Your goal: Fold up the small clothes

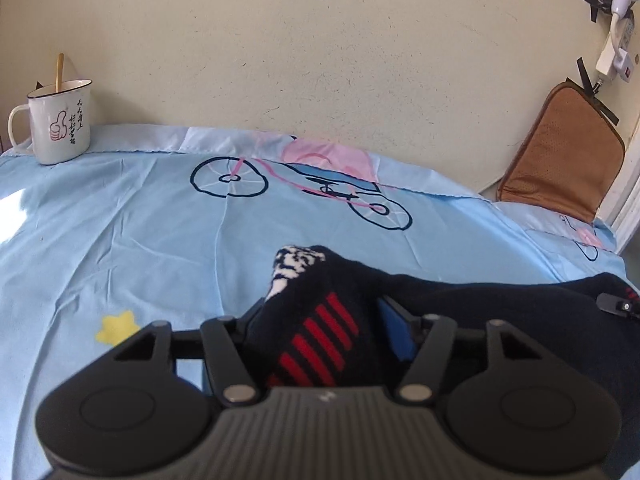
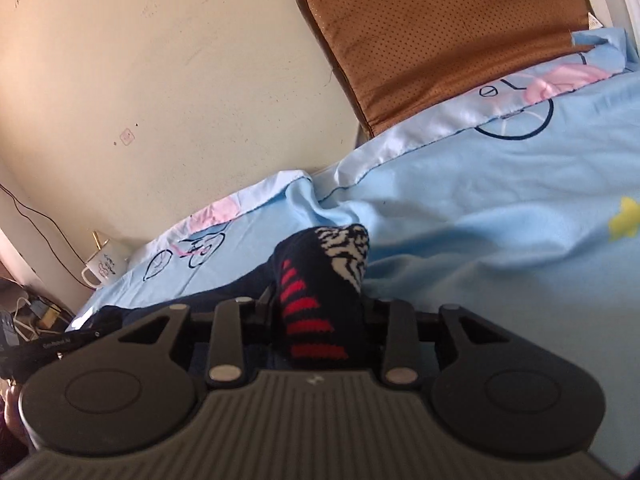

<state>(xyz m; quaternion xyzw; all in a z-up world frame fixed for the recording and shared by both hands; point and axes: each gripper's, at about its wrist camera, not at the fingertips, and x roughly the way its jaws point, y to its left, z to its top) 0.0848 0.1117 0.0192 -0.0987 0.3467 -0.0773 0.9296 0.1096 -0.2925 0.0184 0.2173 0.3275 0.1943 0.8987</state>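
Currently both tongs pinch the same dark navy knit sock with red stripes and a white-patterned toe (image 1: 316, 320). Left tongs (image 1: 320, 332) clamp one end, right tongs (image 2: 320, 312) the other; fabric bunches up between each pair of fingers, above the light blue printed bedsheet (image 1: 140, 220).

Sock (image 1: 320, 320) lies on bedsheet (image 1: 140, 240), one end between left gripper (image 1: 316, 332) fingers, other end between right gripper (image 2: 320, 312) fingers (garment spans between the two). Mug (image 1: 60, 124) stands on sheet at far left by wall (image 1: 280, 60), spoon (image 1: 59, 72) in it. Cushion (image 1: 560, 152) leans upright against wall at far right, behind sheet edge. Power strip (image 1: 614, 46) hangs on wall above cushion
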